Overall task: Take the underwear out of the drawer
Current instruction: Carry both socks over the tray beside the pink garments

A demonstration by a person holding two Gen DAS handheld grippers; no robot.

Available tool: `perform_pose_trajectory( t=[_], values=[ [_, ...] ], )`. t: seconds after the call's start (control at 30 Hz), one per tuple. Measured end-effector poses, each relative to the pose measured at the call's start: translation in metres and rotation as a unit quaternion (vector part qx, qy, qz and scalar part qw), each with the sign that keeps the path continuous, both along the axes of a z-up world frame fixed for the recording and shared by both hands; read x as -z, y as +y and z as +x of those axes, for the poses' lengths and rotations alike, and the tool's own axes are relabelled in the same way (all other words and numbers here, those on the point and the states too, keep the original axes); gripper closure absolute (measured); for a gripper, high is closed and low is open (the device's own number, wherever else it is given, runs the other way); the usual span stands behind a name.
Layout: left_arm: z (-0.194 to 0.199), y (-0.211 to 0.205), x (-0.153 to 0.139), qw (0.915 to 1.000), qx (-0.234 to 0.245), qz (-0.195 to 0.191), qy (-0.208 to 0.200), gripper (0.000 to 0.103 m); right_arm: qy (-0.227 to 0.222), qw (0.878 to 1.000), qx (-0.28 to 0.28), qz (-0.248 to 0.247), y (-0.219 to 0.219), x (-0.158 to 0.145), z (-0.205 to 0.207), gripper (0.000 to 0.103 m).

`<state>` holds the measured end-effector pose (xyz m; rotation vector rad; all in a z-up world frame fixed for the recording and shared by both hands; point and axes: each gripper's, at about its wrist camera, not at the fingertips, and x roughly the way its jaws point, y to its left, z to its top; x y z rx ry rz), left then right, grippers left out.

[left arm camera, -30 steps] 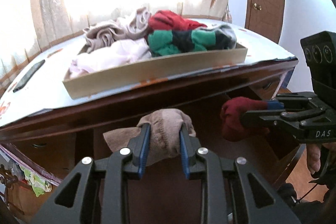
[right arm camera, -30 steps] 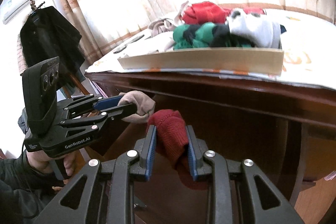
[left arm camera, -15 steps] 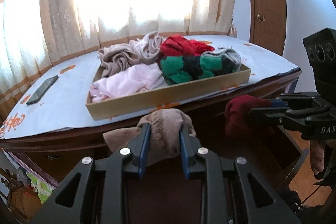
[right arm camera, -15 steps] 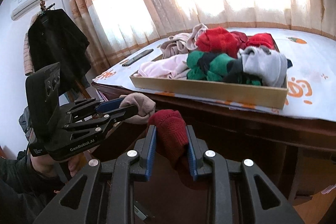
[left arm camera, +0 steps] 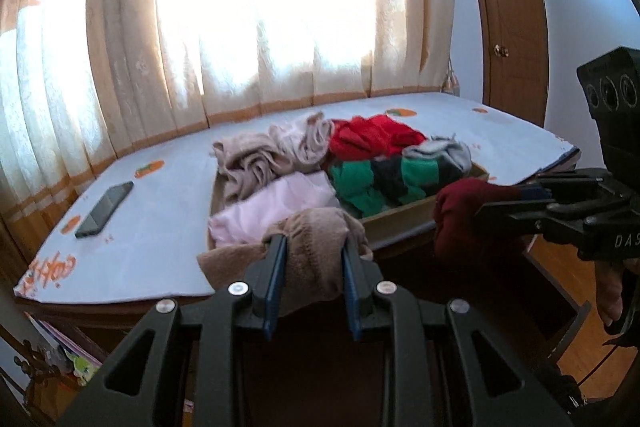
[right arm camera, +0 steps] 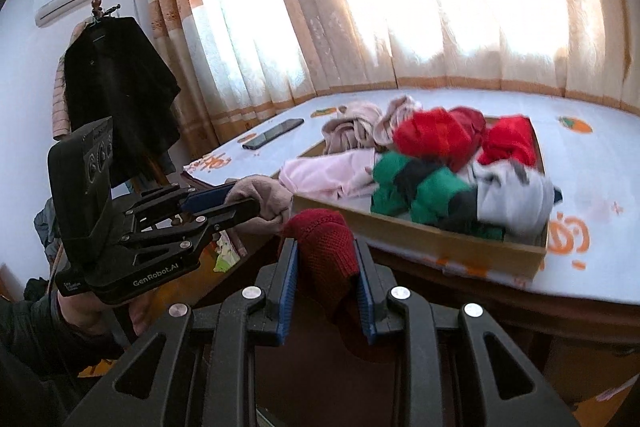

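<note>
My left gripper (left arm camera: 313,247) is shut on a beige-brown piece of underwear (left arm camera: 316,251), held just in front of the tabletop edge; it also shows in the right wrist view (right arm camera: 262,197). My right gripper (right arm camera: 326,251) is shut on a dark red knitted piece (right arm camera: 324,251), which shows in the left wrist view (left arm camera: 468,215) at the right. Both are held above the open dark wooden drawer (left arm camera: 560,295). A cardboard tray (right arm camera: 420,235) on the table holds several rolled garments: pink, beige, red, green-black, grey.
The table carries a white printed cloth (left arm camera: 160,211) with a black phone (left arm camera: 104,209) at the left. Curtains hang behind. A black coat (right arm camera: 120,91) hangs at the left, a wooden door (left arm camera: 516,27) stands at the right.
Both grippers have risen with their garments from drawer level to tabletop height, closer to the tray. Both stay shut.
</note>
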<state>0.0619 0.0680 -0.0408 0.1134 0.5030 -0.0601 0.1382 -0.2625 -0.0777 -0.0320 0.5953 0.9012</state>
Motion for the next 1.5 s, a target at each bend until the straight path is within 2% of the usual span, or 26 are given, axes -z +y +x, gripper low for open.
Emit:
perform_pose_trajectory(
  t=[0.43, 0.7, 1.07, 1.5],
  values=[
    [0.021, 0.011, -0.025, 0.9996, -0.006, 0.021, -0.021, 0.078, -0.038, 0.999, -0.01, -0.001, 0.026, -0.035, 0.013, 0.074],
    [0.039, 0.018, -0.034, 0.9993, -0.007, 0.03, -0.023, 0.078, -0.048, 0.999, -0.008, -0.006, 0.039, -0.043, 0.026, 0.074],
    [0.066, 0.028, -0.038, 0.9991, -0.013, 0.036, -0.019, 0.078, -0.044, 0.999, 0.003, -0.014, 0.054, -0.046, 0.052, 0.074],
    [0.107, 0.036, -0.034, 0.999, -0.024, 0.038, 0.0, 0.078, -0.017, 0.999, 0.03, -0.014, 0.07, -0.042, 0.097, 0.074]
  ],
)
